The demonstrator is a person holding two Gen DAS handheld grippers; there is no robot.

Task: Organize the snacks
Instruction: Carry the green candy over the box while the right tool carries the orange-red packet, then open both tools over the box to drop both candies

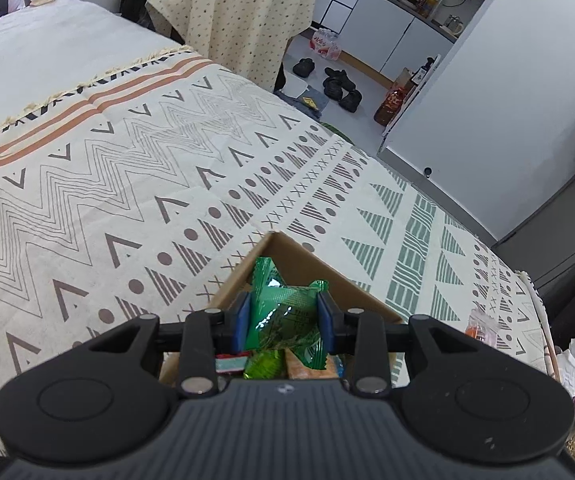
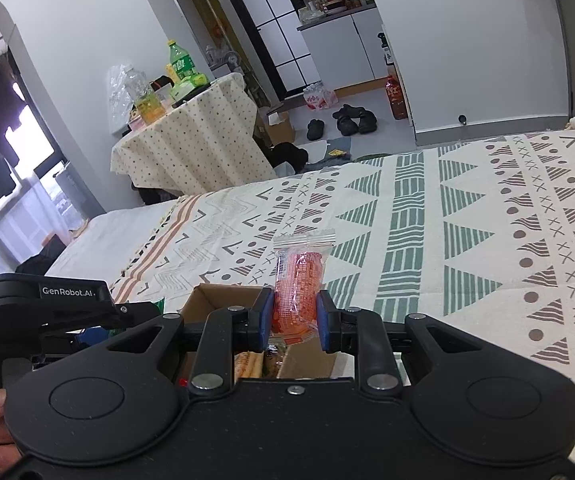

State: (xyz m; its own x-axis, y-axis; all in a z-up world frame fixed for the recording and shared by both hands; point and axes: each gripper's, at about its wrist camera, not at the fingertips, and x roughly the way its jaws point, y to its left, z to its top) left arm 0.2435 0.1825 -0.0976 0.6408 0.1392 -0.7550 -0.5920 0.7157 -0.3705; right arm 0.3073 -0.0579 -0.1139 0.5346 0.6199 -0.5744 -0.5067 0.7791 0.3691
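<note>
Your left tongs (image 1: 283, 322) pinch a green snack pack (image 1: 287, 316) right over the cardboard box (image 1: 307, 264), ready to drop in. Your right tongs (image 2: 293, 316) pinch an orange snack pack (image 2: 299, 280) near the same box on the bed (image 2: 487, 240).
</note>
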